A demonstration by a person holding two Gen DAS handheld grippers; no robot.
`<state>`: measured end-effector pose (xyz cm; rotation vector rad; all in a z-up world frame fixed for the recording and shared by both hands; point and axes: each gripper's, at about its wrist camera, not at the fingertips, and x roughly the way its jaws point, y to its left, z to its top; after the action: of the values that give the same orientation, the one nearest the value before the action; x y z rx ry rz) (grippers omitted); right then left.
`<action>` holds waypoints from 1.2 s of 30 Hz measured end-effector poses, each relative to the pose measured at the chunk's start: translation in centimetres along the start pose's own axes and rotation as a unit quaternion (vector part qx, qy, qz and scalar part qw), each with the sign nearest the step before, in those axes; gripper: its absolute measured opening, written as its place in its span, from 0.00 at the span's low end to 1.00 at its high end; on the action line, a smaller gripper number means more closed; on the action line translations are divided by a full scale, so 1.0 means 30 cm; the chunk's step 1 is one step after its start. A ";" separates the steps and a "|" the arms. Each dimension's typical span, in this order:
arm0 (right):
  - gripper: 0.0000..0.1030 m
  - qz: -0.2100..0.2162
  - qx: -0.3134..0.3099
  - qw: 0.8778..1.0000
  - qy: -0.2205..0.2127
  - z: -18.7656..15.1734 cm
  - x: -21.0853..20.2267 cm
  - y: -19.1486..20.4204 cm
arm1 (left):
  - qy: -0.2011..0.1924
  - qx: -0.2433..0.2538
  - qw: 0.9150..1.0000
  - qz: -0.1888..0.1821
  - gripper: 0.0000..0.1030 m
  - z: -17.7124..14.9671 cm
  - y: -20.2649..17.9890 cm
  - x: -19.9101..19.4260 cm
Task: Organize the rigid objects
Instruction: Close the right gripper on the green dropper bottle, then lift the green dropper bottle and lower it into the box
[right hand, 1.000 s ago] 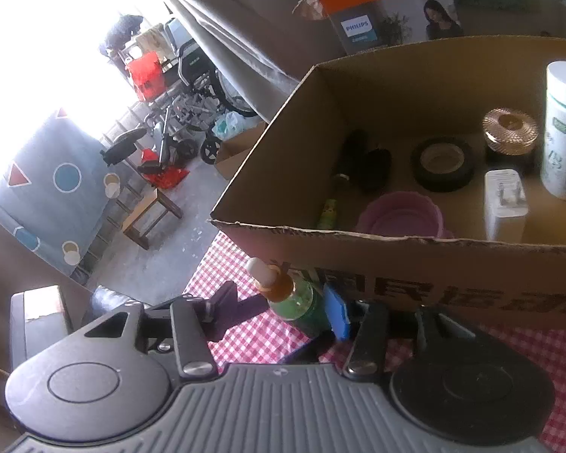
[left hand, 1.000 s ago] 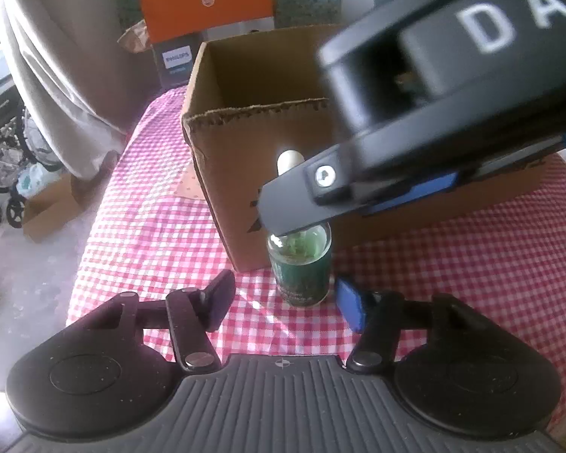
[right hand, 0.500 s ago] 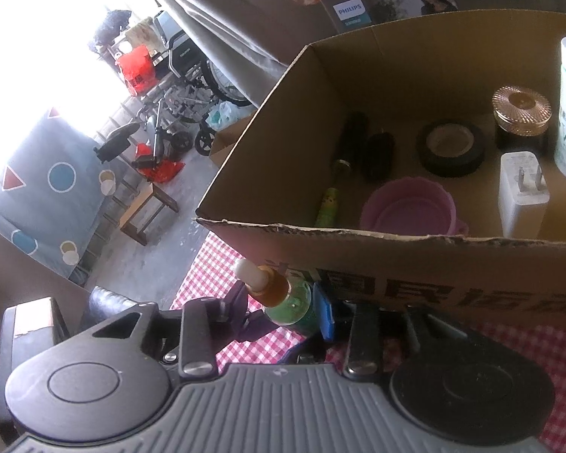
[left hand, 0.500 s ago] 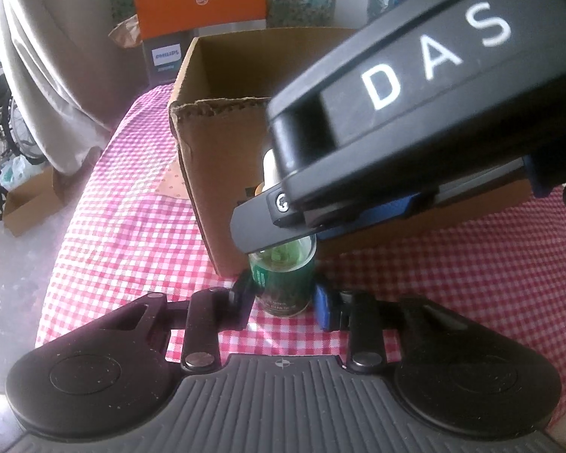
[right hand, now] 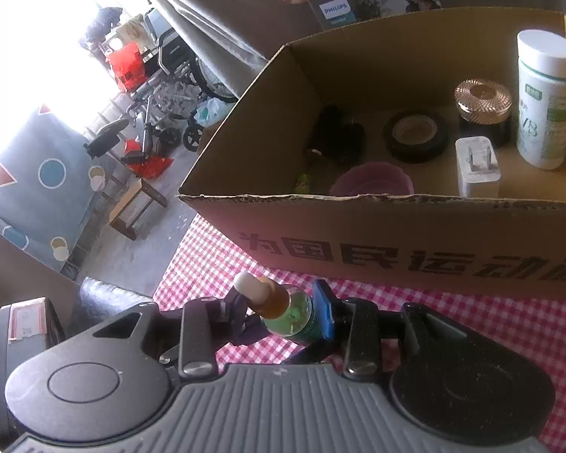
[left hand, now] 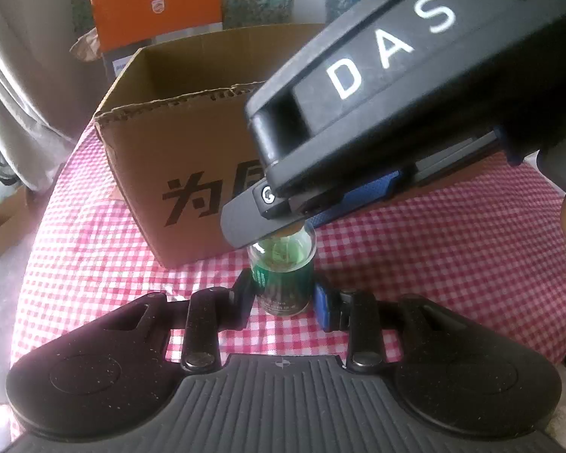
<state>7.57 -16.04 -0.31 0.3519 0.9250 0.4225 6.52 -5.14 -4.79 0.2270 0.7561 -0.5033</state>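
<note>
Green bottle [left hand: 283,283], centre frame, is clamped low by the left gripper [left hand: 283,298] and near the neck by the right gripper [right hand: 283,311]. One grip should be released before lifting into the box [right hand: 358,204], upper right.

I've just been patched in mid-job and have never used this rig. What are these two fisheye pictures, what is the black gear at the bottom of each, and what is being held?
No robot here: a person holds a two-finger gripper in each hand, with a camera on each looking along its fingers. The black gear at the bottom is that gripper.

Left camera picture: the left gripper grips the body of a small green dropper bottle standing on the red checked tablecloth. The big black body marked "DAS" above it is the right gripper, seen from outside.

Right camera picture: the right gripper closes on the same bottle's upper part. Behind stands an open cardboard box already holding a white bottle, a tape roll, a white charger, a jar and a pink cup.
</note>
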 end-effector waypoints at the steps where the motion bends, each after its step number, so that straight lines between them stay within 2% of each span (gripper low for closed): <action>1: 0.39 0.000 -0.001 1.000 -0.001 -0.001 -0.001 0.001 | -0.001 0.000 1.000 0.000 0.31 0.003 -0.004 0.004; 8: 0.39 0.007 0.004 1.000 -0.008 -0.001 -0.009 -0.015 | -0.006 -0.012 1.000 0.000 0.30 0.029 0.031 0.035; 17: 0.39 0.026 0.000 0.999 -0.033 -0.013 -0.122 -0.002 | -0.033 0.013 0.999 0.014 0.30 0.031 -0.046 -0.072; 27: 0.40 0.040 -0.062 0.990 -0.119 0.062 -0.377 0.070 | -0.112 0.036 0.993 0.019 0.30 0.189 -0.141 -0.234; 30: 0.40 0.033 -0.071 0.986 -0.145 0.097 -0.447 0.061 | -0.127 0.038 0.991 0.007 0.30 0.247 -0.170 -0.243; 36: 0.40 0.006 -0.068 0.983 -0.172 0.193 -0.518 -0.028 | -0.126 0.042 0.990 -0.036 0.30 0.385 -0.218 -0.166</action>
<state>4.26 -25.06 13.22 0.2940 0.5539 0.4178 6.99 -13.28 6.80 0.2096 0.4982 -0.6202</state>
